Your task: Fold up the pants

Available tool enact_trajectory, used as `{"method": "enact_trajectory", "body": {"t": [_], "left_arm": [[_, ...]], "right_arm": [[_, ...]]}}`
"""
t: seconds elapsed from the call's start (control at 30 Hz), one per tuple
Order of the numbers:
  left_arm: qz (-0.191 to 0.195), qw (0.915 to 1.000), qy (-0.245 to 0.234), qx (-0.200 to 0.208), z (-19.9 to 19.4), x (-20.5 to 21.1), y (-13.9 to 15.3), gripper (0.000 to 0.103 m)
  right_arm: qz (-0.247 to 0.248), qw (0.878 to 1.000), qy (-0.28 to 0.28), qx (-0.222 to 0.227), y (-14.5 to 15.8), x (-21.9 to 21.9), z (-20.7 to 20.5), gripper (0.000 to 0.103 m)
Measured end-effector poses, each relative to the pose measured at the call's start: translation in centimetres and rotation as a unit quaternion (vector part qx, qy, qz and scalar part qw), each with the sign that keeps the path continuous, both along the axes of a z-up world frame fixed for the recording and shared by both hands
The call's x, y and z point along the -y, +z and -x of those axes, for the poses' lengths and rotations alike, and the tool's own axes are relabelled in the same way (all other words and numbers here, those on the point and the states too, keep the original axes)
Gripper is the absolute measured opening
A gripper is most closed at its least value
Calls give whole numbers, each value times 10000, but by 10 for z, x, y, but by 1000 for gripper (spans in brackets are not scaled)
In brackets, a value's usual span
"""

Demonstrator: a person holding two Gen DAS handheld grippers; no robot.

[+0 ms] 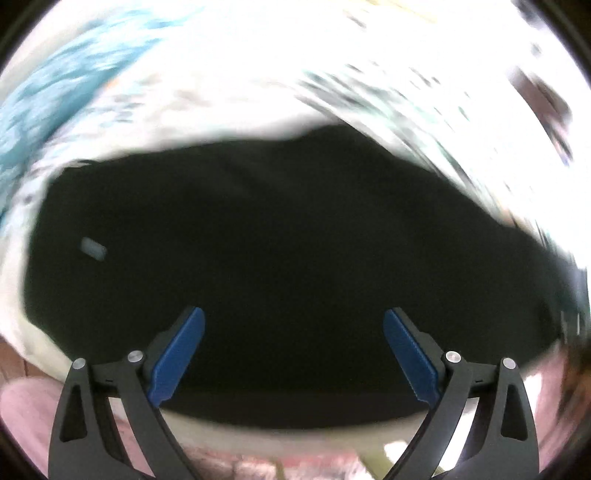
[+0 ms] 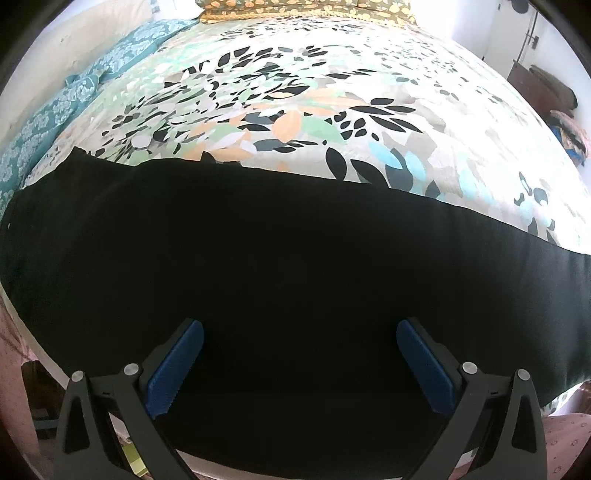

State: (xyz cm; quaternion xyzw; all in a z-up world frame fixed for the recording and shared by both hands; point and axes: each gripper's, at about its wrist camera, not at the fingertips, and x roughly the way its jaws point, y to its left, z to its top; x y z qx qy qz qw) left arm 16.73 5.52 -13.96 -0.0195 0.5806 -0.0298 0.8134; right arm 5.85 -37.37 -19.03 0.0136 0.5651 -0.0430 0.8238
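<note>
Bed (image 2: 295,110) with leaf-print cover fills the scene; teal patterned cloth (image 2: 74,96) runs along its left side, dark floral pillow (image 2: 306,9) at the head. Black pants (image 2: 277,258) lie flat in a long band across the bed's near edge, likely spread out so there's a clean line to fold on. Left wrist view is motion-blurred; same pants (image 1: 277,258) there, with a small pale tag (image 1: 94,248). Right gripper (image 2: 300,363) over the cloth, jaws spread wide, holding nothing. Left gripper (image 1: 293,354) likewise, jaws spread, empty. Judgement: both lined up for an edge grab, no fold started.
</note>
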Motion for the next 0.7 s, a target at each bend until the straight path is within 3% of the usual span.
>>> {"method": "enact_trajectory", "body": {"t": [0.07, 0.1, 0.17, 0.23, 0.4, 0.47, 0.57, 0.63, 0.7], "left_arm": [[-360, 9980, 514, -43, -19, -35, -7, 98], [-702, 9940, 772, -329, -27, -53, -19, 98], [-1005, 9882, 922, -690, -28, -75, -36, 99], [-934, 9893, 905, -655, -22, -82, -35, 99], [-1166, 9874, 981, -424, -9, -72, -24, 98], [-971, 9911, 901, -139, -4, -61, -15, 98], [-519, 9964, 562, 366, 7, -25, -1, 98], [-295, 9981, 245, 485, 3, -6, 2, 98], [-162, 9986, -203, 464, 5, 23, -3, 98]], "right_arm": [[-4, 10000, 10, 8, 0, 0, 1, 103], [-15, 10000, 6, 10, 0, 0, 1, 103], [-10, 10000, 6, 12, 0, 0, 1, 103], [3, 10000, 12, 21, 0, 0, 1, 103], [-16, 10000, -5, 2, 1, 0, 1, 103], [-226, 9997, -59, 29, 6, 5, 0, 103], [-874, 9935, -546, 490, 30, 38, 3, 102], [-1177, 9830, -1050, 935, 56, 81, 8, 102], [-1154, 9774, -1363, 1134, 76, 122, 11, 102]]}}
